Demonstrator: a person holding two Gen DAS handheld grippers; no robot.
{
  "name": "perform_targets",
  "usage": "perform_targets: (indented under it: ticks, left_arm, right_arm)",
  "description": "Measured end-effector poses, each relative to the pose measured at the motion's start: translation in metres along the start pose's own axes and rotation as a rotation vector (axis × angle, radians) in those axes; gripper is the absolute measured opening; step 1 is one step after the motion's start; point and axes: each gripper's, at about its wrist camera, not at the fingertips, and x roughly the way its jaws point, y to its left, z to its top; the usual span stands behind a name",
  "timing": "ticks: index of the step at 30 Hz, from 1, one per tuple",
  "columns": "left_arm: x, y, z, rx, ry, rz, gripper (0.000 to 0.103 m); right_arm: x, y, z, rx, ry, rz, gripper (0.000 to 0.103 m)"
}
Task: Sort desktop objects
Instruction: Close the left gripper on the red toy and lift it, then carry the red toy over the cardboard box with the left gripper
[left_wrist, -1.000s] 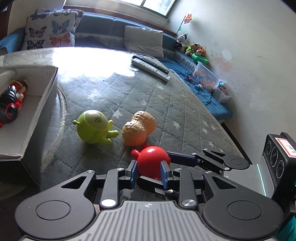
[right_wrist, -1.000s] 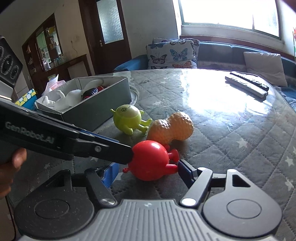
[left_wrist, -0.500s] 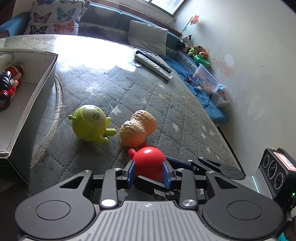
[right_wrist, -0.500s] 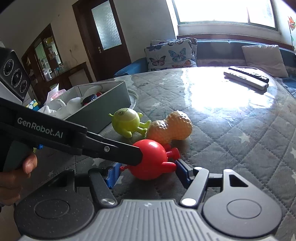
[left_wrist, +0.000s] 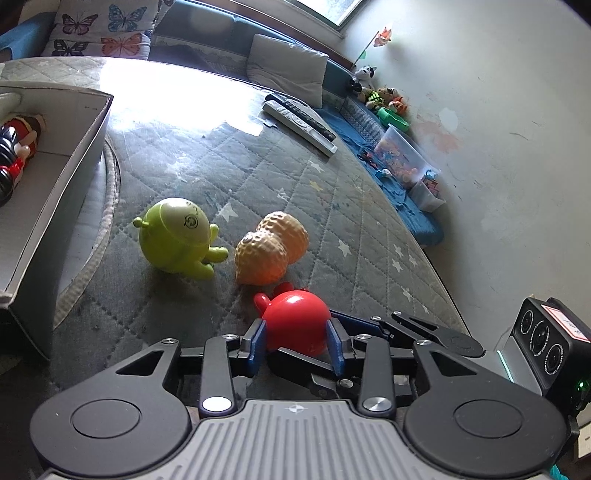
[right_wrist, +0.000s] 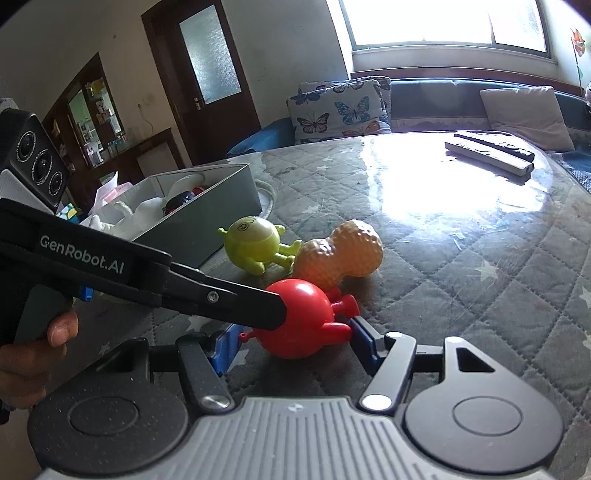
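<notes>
Low, both tilted downward, left gripper (left_wrist: 295, 345) opening around the round red plastic toy (left_wrist: 295, 323), right gripper (right_wrist: 291, 345) part-open, its 3 o'clock pad at toy's foot.

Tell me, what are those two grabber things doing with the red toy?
A person is sorting toys with a grabber in each hand. Both the left gripper and the right gripper sit around the red toy on the quilted table. The left jaws are opening; the right pads sit close beside it. A green toy and a peanut toy lie near, by the grey box of toys.
</notes>
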Motion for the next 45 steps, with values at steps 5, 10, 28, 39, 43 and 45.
perform_targets:
  ticks: [5,10,28,39,43,45]
  left_arm:
    - [-0.005,0.001,-0.005,0.014,0.025,-0.018,0.038]
    - [-0.006,0.003,-0.005,-0.006,0.007,-0.017,0.038]
    - [-0.003,0.014,0.000,-0.070,-0.006,-0.056,0.038]
    - [-0.016,0.028,-0.011,-0.100,-0.025,-0.092,0.039]
    - [-0.028,0.035,-0.021,-0.121,-0.034,-0.096,0.039]
    - [-0.037,0.038,-0.026,-0.125,-0.043,-0.096,0.039]
  right_arm:
    - [-0.005,0.004,-0.006,-0.013,0.012,0.022,0.064]
    - [-0.006,0.003,-0.007,-0.003,0.012,0.031,0.065]
    - [0.000,-0.007,-0.005,0.088,-0.003,0.060,0.064]
    - [0.000,0.016,-0.003,-0.011,0.006,0.020,0.061]
    - [0.000,0.029,-0.006,-0.039,0.019,0.030,0.061]
    - [-0.001,0.038,-0.008,-0.066,0.022,0.034,0.061]
